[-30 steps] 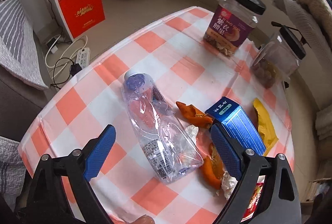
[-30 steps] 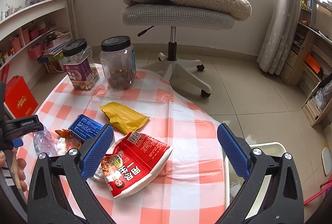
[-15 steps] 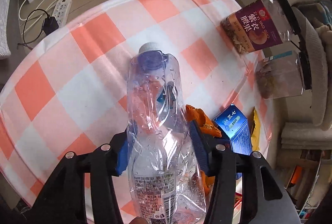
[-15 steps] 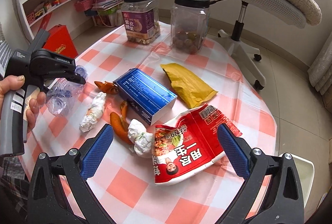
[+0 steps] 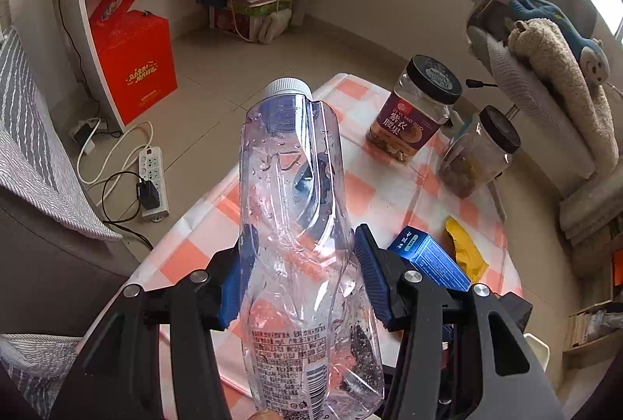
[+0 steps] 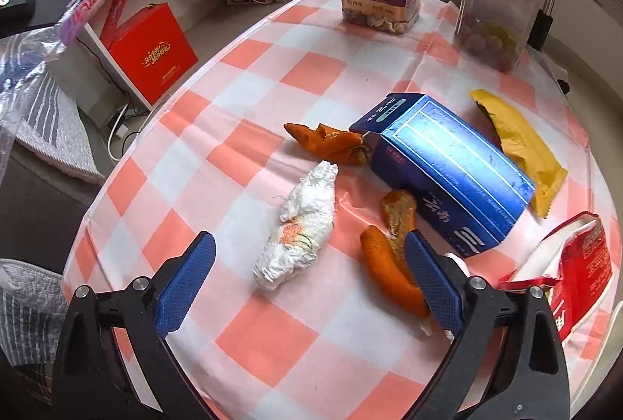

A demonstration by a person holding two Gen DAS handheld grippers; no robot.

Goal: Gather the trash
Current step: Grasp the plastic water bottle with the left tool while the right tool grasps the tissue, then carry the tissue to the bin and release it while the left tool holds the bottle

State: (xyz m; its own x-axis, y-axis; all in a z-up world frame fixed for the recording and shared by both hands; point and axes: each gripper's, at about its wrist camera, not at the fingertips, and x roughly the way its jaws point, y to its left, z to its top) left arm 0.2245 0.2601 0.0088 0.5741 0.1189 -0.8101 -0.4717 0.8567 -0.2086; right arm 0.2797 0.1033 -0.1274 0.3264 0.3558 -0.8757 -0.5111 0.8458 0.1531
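Your left tool [image 5: 298, 274] pinches the crushed plastic bottle [image 5: 294, 210], lifted above the table [image 5: 393, 186]. Your right tool [image 6: 307, 278], jaws just narrowing but spread wide, hovers over the tissue wad [image 6: 301, 231], touching nothing.

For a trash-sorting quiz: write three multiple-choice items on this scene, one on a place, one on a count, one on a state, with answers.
1. Where is the crumpled white tissue wad?
A. between the right gripper's open fingers
B. on the blue carton
C. inside a jar

2. How many black-lidded jars stand on the checked tablecloth?
A. one
B. two
C. four

3. What state is the clear plastic bottle in?
A. lying on the table
B. upright, uncapped
C. clamped in the left gripper, lifted

Answers:
1 A: the tissue wad lies ahead of the right gripper, beside the blue carton.
2 B: cashew jar and clear jar on the tablecloth.
3 C: left gripper pads squeeze the bottle, capped, above the table.
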